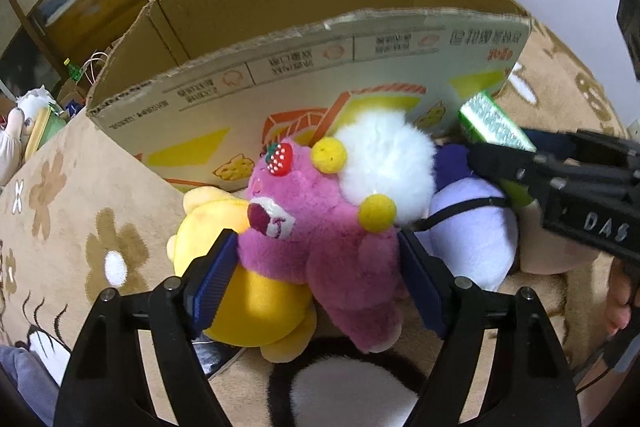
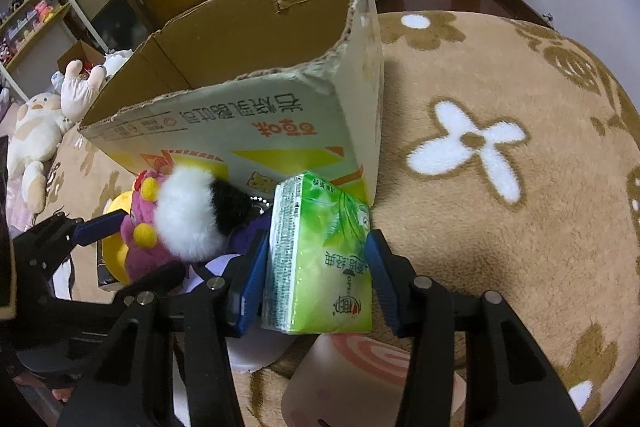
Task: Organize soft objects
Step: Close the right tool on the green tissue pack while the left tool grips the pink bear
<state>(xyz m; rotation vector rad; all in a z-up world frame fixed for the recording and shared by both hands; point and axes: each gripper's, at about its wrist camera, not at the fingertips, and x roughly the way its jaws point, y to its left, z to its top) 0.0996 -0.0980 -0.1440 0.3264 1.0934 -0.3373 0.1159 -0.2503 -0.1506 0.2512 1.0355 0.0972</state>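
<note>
Left gripper [image 1: 316,267] clamps the fuzzy pink plush bear [image 1: 316,247]; right gripper [image 2: 316,263] grips the green tissue pack [image 2: 320,259]. Both sit just before the open cardboard box [image 2: 248,27]. Lift each clear of the near wall before releasing inside.

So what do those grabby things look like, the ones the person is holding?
Both look alike. The left tool has a chunky black plastic frame with triangle-shaped cutouts, round silver bolts, and two flat dark blue ribbed pads for fingers. The right tool is built the same way, and the left camera shows pale letters reading DAS on its black side. A thin black cable hangs below it.
</note>
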